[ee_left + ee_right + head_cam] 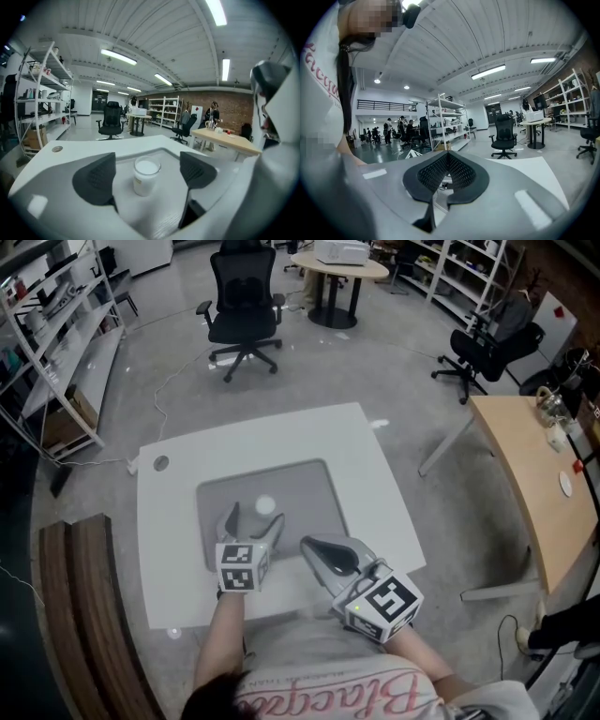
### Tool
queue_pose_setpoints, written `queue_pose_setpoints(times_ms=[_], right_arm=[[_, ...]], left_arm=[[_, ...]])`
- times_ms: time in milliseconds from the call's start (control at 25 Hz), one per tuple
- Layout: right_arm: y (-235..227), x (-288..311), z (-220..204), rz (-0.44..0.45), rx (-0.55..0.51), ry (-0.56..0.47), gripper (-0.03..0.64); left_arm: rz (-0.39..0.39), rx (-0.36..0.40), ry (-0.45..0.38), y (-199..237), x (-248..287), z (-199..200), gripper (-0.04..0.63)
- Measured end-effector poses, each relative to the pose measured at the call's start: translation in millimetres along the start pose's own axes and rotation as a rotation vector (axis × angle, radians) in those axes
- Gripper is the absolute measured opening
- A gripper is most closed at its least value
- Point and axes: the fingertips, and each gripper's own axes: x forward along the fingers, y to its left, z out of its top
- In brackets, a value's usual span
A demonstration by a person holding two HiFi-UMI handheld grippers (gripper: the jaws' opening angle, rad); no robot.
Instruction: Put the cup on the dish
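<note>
A small white cup stands upright on the flat grey dish in the middle of the white table. My left gripper is open around it. In the left gripper view the cup sits between the two dark pads, with a gap on each side and neither pad touching it. My right gripper rests near the dish's front right corner. Its pads are pressed together with nothing between them, and it points away from the cup.
The white table has a round port near its far left corner. A wooden bench is at the left and a wooden desk at the right. Office chairs and shelving stand beyond.
</note>
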Motion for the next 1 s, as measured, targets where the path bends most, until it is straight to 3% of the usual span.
queue_pose_setpoints(times_ms=[120, 240, 600, 720, 1000], right_arm=[[3.5, -2.0, 1.7, 0.004, 0.001, -0.01, 0.002], [8.4, -4.6, 2.5, 0.004, -0.004, -0.014, 0.002], [14.3, -3.9, 5.2, -0.017, -0.07, -0.023, 0.0], [16.1, -2.0, 5.5, -0.026, -0.103, -0.024, 0.0], [18.0, 1.0, 8.7, -0.04, -0.096, -0.057, 0.0]], left_arm=[[0.06, -0.041, -0.159, 3.4, -41.8, 30.6, 0.205], [0.081, -0.122, -0.282, 5.9, -80.6, 50.1, 0.0], [0.057, -0.096, -0.412, -10.6, -157.3, 86.5, 0.0], [0.046, -0.061, -0.417, -16.4, -163.2, 87.4, 0.0], [0.029, -0.069, -0.429, -19.9, -169.1, 86.4, 0.0]])
